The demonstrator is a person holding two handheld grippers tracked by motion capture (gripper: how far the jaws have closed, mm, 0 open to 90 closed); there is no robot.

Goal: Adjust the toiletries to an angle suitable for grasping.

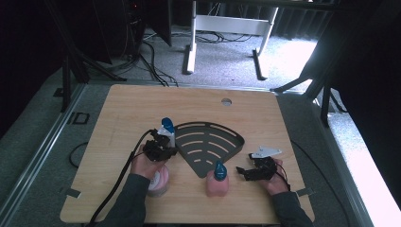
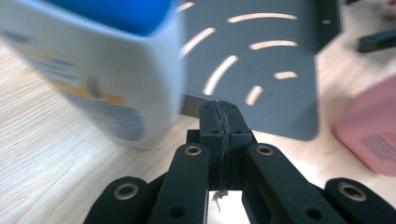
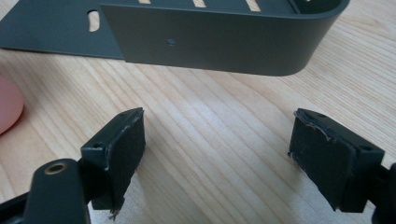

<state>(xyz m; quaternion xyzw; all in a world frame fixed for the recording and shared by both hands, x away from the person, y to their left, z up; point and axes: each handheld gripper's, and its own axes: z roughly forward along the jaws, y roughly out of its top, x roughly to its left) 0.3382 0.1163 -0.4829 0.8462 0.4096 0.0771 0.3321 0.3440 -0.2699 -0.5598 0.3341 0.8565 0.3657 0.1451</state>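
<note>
L gripper (image 1: 161,147) sits at the left-near corner of the dark fan-shaped tray (image 1: 236,138) on the tabletop (image 1: 123,113); its fingers (image 2: 210,122) are pressed together w/ nothing between them, as the left gripper view shows. The white bottle w/ blue cap (image 1: 167,131) stands just beyond and to the left of those fingers, touching or nearly touching the tray's left edge; can't tell which. In the left gripper view it looks tilted, though that cam is rolled w/ the hand; in the high view its long axis runs roughly vertical, cap up. So the L hand is the nearer one, and the bottle lies slightly left and far of its closed tips; to take it the fingers would prob need to spread first, then close across the body. R gripper (image 1: 249,171) rests near the tray's right-near side, fingers (image 3: 119,149) wide apart over bare wood, holding nothing. A pink bottle w/ blue cap (image 1: 218,178) stands upright between the hands, near the tray's point; a second pink container (image 1: 158,180) sits under the L forearm.
</note>
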